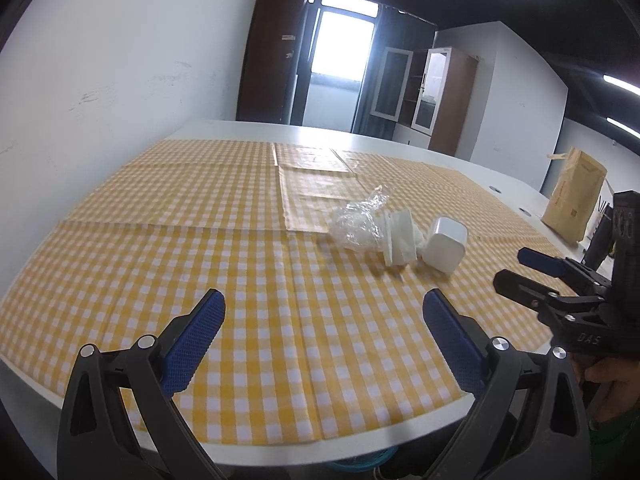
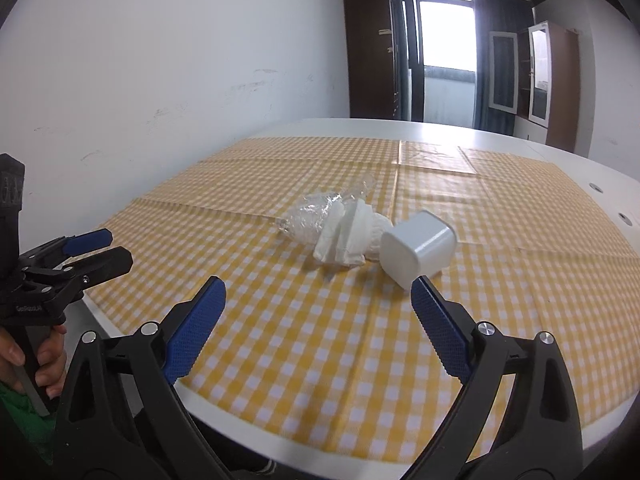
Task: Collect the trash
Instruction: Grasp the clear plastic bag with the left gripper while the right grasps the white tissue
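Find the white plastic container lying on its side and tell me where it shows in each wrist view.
Left wrist view: the white plastic container lies right of centre on the yellow checked tablecloth, at the right end of the trash cluster.
Right wrist view: the container lies just right of centre, beyond the right gripper.
Shared landmark: the crumpled white tissue beside it on its left.

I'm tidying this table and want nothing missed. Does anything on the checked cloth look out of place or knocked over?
Yes. A white container lies tipped on its side mid-cloth, beside crumpled white tissue and a scrunched clear plastic wrapper. All three sit loose in one clump; nothing looks spilled.
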`<state>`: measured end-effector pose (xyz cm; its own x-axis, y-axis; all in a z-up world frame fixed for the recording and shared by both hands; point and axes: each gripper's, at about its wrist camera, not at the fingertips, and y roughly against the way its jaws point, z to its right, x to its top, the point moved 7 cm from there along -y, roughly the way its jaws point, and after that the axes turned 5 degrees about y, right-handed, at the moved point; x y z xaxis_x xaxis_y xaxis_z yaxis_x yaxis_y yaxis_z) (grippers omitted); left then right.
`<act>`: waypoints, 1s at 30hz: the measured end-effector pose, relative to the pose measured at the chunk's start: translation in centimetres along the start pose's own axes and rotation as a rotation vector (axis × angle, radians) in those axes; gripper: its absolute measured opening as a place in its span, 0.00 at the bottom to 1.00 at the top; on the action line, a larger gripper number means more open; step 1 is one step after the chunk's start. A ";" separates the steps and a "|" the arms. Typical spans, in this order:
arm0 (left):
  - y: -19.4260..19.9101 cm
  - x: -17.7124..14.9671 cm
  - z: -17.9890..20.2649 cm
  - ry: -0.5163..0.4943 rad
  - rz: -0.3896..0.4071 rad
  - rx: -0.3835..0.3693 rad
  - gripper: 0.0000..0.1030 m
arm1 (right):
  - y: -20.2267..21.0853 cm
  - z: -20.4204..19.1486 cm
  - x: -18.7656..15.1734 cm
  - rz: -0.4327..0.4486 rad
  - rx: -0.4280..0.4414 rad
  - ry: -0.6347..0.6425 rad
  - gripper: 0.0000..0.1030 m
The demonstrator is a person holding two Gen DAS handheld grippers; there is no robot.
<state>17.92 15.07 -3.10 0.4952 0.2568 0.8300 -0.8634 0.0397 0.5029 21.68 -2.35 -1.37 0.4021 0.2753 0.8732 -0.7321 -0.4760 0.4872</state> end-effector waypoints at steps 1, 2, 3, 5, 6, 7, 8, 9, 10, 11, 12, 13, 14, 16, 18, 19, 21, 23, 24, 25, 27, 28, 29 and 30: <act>-0.1 0.2 -0.3 0.006 0.000 -0.002 0.94 | -0.5 0.0 0.3 -0.003 -0.005 -0.003 0.83; -0.3 0.4 -0.5 0.010 -0.001 -0.004 0.94 | -1.2 0.0 0.6 -0.011 -0.007 -0.001 0.83; -0.5 0.6 -0.8 0.017 -0.005 -0.003 0.94 | -2.0 0.0 0.9 -0.019 -0.006 -0.002 0.82; -1.1 0.9 -1.4 0.027 -0.013 0.003 0.94 | -3.6 0.1 1.5 -0.040 0.002 -0.008 0.78; -1.5 1.1 -1.8 0.035 -0.019 0.007 0.94 | -4.3 0.2 1.8 -0.050 0.004 -0.010 0.76; -1.7 1.2 -2.0 0.043 -0.023 0.009 0.94 | -5.2 0.3 2.0 -0.060 0.000 -0.012 0.76; -1.9 1.3 -2.3 0.053 -0.025 0.011 0.94 | -5.8 0.5 2.2 -0.069 -0.003 -0.011 0.73; -2.2 1.4 -2.7 0.067 -0.029 0.011 0.94 | -6.3 0.6 2.4 -0.078 -0.003 -0.008 0.69; -2.4 1.5 -3.0 0.080 -0.032 0.008 0.94 | -6.9 0.7 2.6 -0.087 -0.001 -0.003 0.68; -2.7 1.6 -3.3 0.092 -0.034 0.005 0.94 | -7.6 0.8 2.7 -0.098 -0.002 0.001 0.66; -3.1 1.6 -3.5 0.104 -0.038 0.001 0.94 | -8.1 0.9 2.9 -0.105 -0.004 0.002 0.65; -3.4 1.6 -3.6 0.110 -0.042 -0.001 0.94 | -8.7 1.1 3.0 -0.115 -0.002 0.001 0.64; -3.9 1.6 -3.8 0.116 -0.048 -0.005 0.94 | -9.3 1.3 3.1 -0.125 0.000 -0.003 0.61; -4.5 1.7 -3.8 0.120 -0.060 -0.009 0.93 | -10.2 1.7 3.1 -0.142 0.004 -0.015 0.59; -5.4 2.0 -3.7 0.129 -0.074 -0.021 0.93 | -11.4 1.9 3.2 -0.162 0.000 -0.018 0.55; -5.8 2.2 -3.6 0.132 -0.080 -0.029 0.93 | -11.8 2.1 3.2 -0.168 -0.002 -0.019 0.55; -6.5 2.7 -3.2 0.129 -0.087 -0.041 0.93 | -12.6 2.2 3.3 -0.178 0.001 -0.019 0.50; -7.6 3.2 -2.8 0.122 -0.095 -0.042 0.93 | -13.0 2.4 3.3 -0.188 0.000 -0.017 0.46; -8.0 3.4 -2.6 0.118 -0.101 -0.043 0.93 | -13.3 2.5 3.2 -0.194 -0.001 -0.018 0.42; -8.6 3.5 -2.3 0.113 -0.108 -0.044 0.93 | -13.5 2.7 3.2 -0.199 -0.002 -0.018 0.39; -9.9 3.8 -1.6 0.102 -0.125 -0.046 0.93 | -13.9 2.9 2.9 -0.212 0.004 -0.026 0.30; -10.5 3.9 -1.4 0.098 -0.134 -0.047 0.93 | -14.0 3.0 2.8 -0.215 0.008 -0.028 0.24; -11.2 4.1 -1.2 0.095 -0.142 -0.047 0.93 | -14.1 3.0 2.7 -0.219 0.012 -0.030 0.21; -12.1 4.3 -0.9 0.091 -0.149 -0.046 0.93 | -14.2 3.1 2.5 -0.222 0.015 -0.029 0.16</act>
<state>30.40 16.57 -5.77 0.6091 0.3306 0.7209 -0.7856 0.1270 0.6055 34.77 2.53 -6.05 0.5682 0.3510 0.7443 -0.6155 -0.4191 0.6675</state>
